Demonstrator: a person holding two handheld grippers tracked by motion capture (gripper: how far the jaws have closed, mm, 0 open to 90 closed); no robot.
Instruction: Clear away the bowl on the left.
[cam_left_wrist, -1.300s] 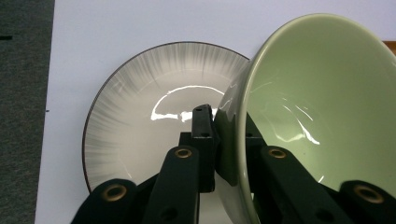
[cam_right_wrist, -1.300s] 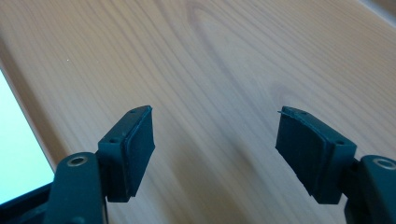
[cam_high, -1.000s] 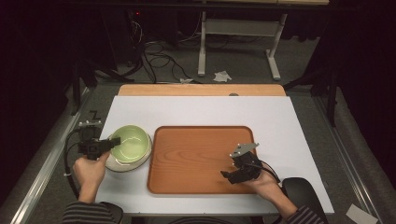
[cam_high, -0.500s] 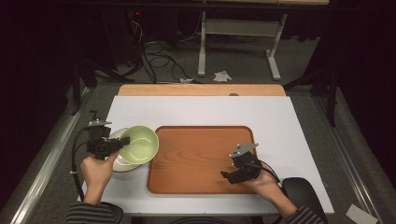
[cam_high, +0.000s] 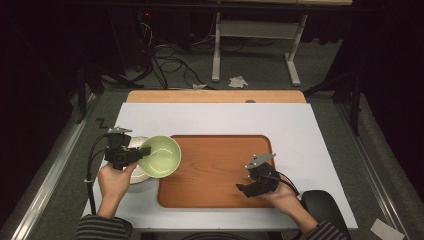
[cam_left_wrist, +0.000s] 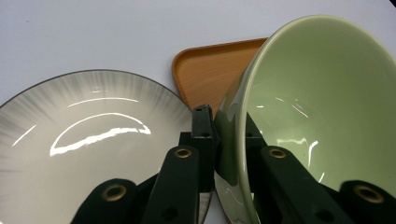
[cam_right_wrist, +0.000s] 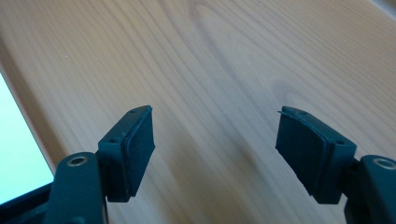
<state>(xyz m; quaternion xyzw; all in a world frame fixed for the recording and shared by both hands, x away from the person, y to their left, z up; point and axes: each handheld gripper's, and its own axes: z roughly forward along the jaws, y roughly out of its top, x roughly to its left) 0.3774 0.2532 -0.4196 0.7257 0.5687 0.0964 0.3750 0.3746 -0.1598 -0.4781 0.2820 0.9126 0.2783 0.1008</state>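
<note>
grippers: black, brass-ringed screws | cables: black | sleeves: dark, striped (cam_high: 102, 227)

Plate (cam_high: 137, 172) mostly hidden under green bowl (cam_high: 161, 156); bowl cut off right.

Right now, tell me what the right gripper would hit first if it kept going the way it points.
Most likely the tray: the right gripper has open, empty jaws aimed at bare wood, with nothing between. How far off the wood is I cannot tell.
</note>
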